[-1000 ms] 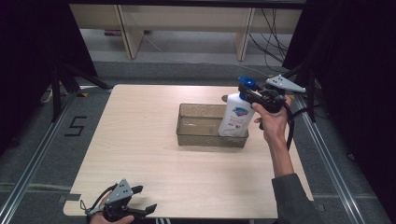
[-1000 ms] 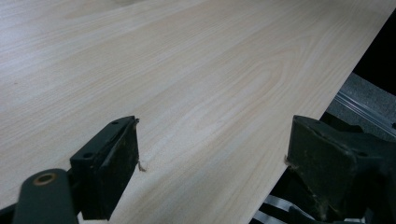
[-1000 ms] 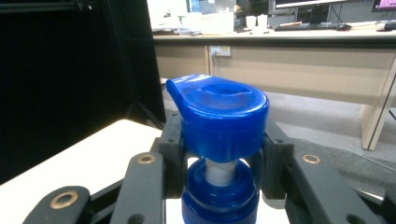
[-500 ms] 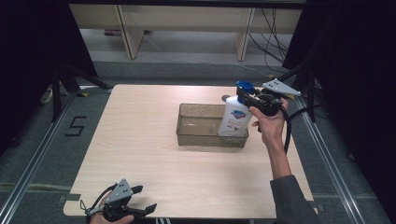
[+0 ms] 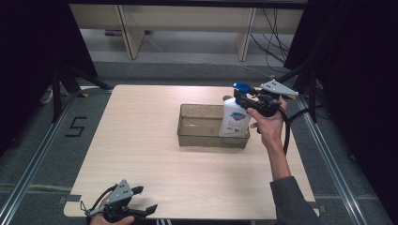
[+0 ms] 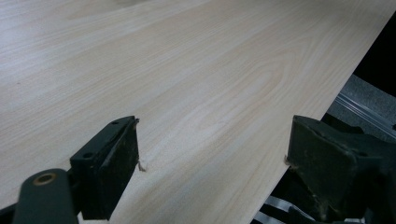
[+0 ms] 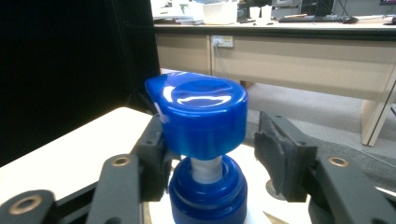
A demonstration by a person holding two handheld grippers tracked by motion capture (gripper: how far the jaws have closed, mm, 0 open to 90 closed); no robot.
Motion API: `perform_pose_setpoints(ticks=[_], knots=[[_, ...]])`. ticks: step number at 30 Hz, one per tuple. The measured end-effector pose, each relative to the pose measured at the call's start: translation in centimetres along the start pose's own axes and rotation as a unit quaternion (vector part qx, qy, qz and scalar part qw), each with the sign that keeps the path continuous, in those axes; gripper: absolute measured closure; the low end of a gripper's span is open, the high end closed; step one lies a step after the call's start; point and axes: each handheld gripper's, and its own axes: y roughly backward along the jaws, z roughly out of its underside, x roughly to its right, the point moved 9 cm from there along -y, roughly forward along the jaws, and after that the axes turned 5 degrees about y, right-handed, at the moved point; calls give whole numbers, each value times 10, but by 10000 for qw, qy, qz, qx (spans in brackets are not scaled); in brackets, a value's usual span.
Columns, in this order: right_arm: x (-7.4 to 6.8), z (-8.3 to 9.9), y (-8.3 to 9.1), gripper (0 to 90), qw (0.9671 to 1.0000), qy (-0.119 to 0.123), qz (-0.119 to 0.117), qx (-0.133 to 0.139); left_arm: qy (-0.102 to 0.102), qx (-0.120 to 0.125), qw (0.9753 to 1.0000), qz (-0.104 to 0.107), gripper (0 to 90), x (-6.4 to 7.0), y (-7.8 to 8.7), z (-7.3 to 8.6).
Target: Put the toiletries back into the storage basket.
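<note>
while the white bottle (image 5: 233, 120) stands upright in the right end of the clear rectangular bin (image 5: 197, 137) near the middle of the wooden table (image 5: 141, 140), the right gripper (image 5: 244, 97) sits at its blue pump top (image 7: 198, 116). in the right gripper view the jaws flank the pump head; the left one looks to touch it, the right one stands just apart with a gap. the left gripper (image 5: 143, 213) rests at the near table edge, well apart from the bin, its jaws spread wide over bare wood.
</note>
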Motion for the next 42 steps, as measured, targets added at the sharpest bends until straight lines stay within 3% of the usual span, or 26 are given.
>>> perform_pose_setpoints(ticks=[2,8,15,17,20,21,23,24,28,32,36,42], knots=[[0,1,0,434,10000,-75,-6,17,82,58,9999,-13,159,1,-1,-1],[3,3,3,346,9996,-264,-53,23,28,13,10000,-28,159,0,0,0],[4,9,10,303,9990,-428,-88,27,86,19,10000,-39,159,0,-1,-1],[4,10,12,297,9994,-334,-73,61,77,24,10000,-39,159,0,-1,-1],[2,12,14,288,9991,-416,-82,46,-64,-101,9999,-115,159,-4,1,1],[2,13,15,286,9991,-409,-93,58,81,20,9999,-55,159,-1,0,-1],[0,14,16,284,9990,-421,-115,56,-53,-87,9999,-114,159,-4,1,1],[1,15,17,282,9992,-380,-77,35,81,37,9999,-57,159,0,0,-1],[-4,14,23,274,9985,-511,-176,76,83,42,9999,-64,159,-1,0,-1],[-5,15,29,273,9991,-393,-89,88,67,130,9999,-67,159,-1,-1,-2],[-7,17,34,273,9987,-480,-103,113,-86,-32,9999,-144,159,-3,2,0],[-9,21,40,273,9984,-558,-95,86,47,56,9999,-127,159,-1,1,-2]])
